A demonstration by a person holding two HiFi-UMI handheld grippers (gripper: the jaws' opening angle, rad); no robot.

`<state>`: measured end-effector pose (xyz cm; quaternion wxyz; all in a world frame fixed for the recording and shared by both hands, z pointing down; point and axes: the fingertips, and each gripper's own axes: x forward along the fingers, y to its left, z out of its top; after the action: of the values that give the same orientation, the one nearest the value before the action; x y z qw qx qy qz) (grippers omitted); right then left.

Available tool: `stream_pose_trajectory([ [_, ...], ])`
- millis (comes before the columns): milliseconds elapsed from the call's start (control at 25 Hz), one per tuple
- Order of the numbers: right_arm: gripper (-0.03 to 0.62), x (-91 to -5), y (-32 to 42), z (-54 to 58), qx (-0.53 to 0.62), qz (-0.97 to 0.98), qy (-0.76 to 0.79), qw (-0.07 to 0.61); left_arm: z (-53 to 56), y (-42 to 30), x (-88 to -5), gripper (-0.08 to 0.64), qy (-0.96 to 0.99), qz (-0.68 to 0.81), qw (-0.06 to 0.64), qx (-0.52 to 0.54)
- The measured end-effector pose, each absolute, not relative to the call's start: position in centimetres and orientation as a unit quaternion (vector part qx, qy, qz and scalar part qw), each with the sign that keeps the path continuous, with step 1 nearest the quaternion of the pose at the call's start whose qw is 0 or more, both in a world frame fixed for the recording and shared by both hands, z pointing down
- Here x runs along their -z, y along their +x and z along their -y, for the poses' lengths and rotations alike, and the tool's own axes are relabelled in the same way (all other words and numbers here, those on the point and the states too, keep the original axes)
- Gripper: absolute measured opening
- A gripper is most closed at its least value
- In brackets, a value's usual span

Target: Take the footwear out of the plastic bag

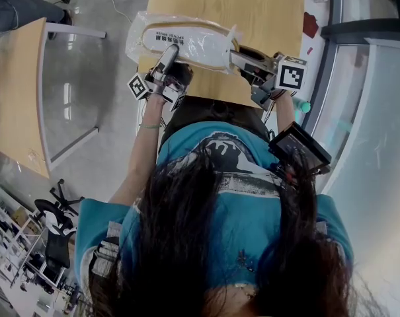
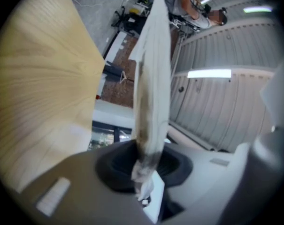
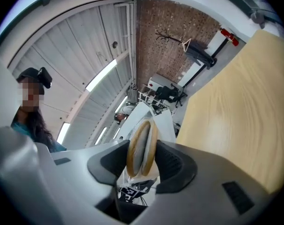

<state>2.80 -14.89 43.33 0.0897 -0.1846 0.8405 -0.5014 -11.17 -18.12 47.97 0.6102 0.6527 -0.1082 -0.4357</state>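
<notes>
Left forearm (image 1: 143,144) reaches straight forward from the body. Left tool (image 1: 168,54) points away over the near edge of the tabletop (image 1: 252,12), nose tipped slightly up. Right tool (image 1: 235,58) is held about level and aimed leftward, in at the right end of the plastic bag (image 1: 186,41). Left gripper view: left tool (image 2: 144,168) closed on a bunched fold of the plastic bag (image 2: 151,78); the film rises as a taut, crinkled white strip away from the pads. Right gripper view: right tool (image 3: 142,154) grips the footwear (image 3: 142,143), with both pads against its sides. Two flat soles lie face to face, tan rims and pale centres, seen end-on. White film shows behind and below them; cannot tell if this end is bare or under plastic. Head view: footwear (image 1: 200,45) lies long and pale inside the clear bag, which is stretched between the two tools on the near part of the wooden tabletop.
</notes>
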Motion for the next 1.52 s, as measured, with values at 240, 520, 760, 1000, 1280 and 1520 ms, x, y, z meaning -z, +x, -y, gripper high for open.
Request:
stream_pose_trajectory([
  [240,0.094,-46.2,4.2,15.9,0.537,-0.803,-0.252,0.048,19.2,-10.2,-49.1,0.087,0.685,0.184,0.587,0.39],
  [520,0.092,-46.8,6.9,15.7,0.538,-0.795,-0.276,0.042,20.7,-11.2,-51.4,0.074,0.691,0.24,0.586,0.349],
  [760,0.092,-47.5,8.3,15.7,0.541,-0.782,-0.308,0.032,22.1,-9.9,-52.6,0.089,0.73,0.263,0.572,0.266],
  [1000,0.092,-47.9,9.1,15.6,0.55,-0.769,-0.324,0.028,23.7,-9.5,-52.8,0.101,0.752,0.272,0.55,0.241],
  [1280,0.092,-48.2,9.9,15.5,0.551,-0.76,-0.343,0.028,24.9,-9.7,-53.8,0.104,0.743,0.293,0.551,0.242],
  [1520,0.092,-48.6,11.1,15.6,0.54,-0.753,-0.375,0.007,25.9,-9.8,-56.1,0.098,0.746,0.344,0.538,0.187],
])
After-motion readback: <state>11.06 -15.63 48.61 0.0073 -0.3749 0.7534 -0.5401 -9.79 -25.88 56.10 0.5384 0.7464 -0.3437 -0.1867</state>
